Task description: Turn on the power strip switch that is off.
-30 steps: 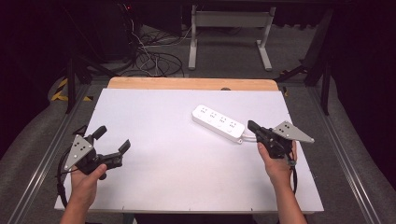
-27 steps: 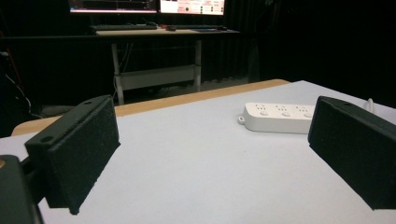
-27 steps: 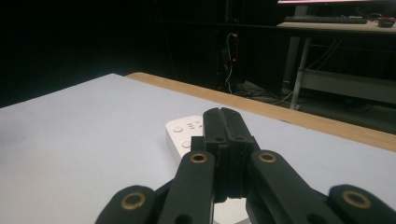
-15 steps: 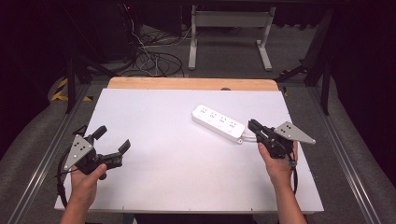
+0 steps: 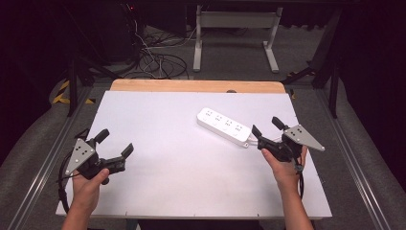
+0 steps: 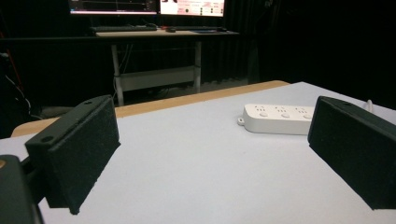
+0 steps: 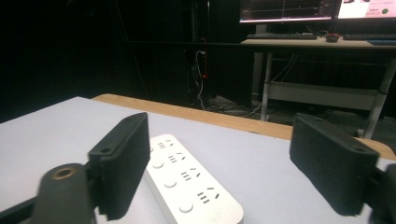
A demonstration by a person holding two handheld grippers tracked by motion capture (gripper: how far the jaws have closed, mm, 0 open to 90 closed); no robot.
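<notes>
— From the high view, what do we see of our two tongs?

— Our left gripper [image 5: 115, 143] rests low at the near left of the white table [image 5: 163, 182], jaws spread wide with nothing between them. Our right gripper [image 5: 267, 127] sits at the right side, jaws also apart and holding nothing, its tips just beside the near end of the white power strip [image 5: 224, 126]. Whether they touch it we cannot tell from here.

— And the strip itself?

— It lies flat and slantwise on the table, right of the middle, socket face up, well apart from our left gripper.

— What does the left gripper view give us?

— Both black jaws stand far apart with only bare table between them. The power strip [image 6: 276, 118] lies far off toward the right, long side toward us, with round buttons along its top.

— And the right gripper view?

— The jaws gape wide again. The power strip [image 7: 189, 186] runs up from the bottom edge, close along the left jaw, which hides part of its side. We see four sets of socket slots, each with a round button. The right jaw is clear of it.
</notes>
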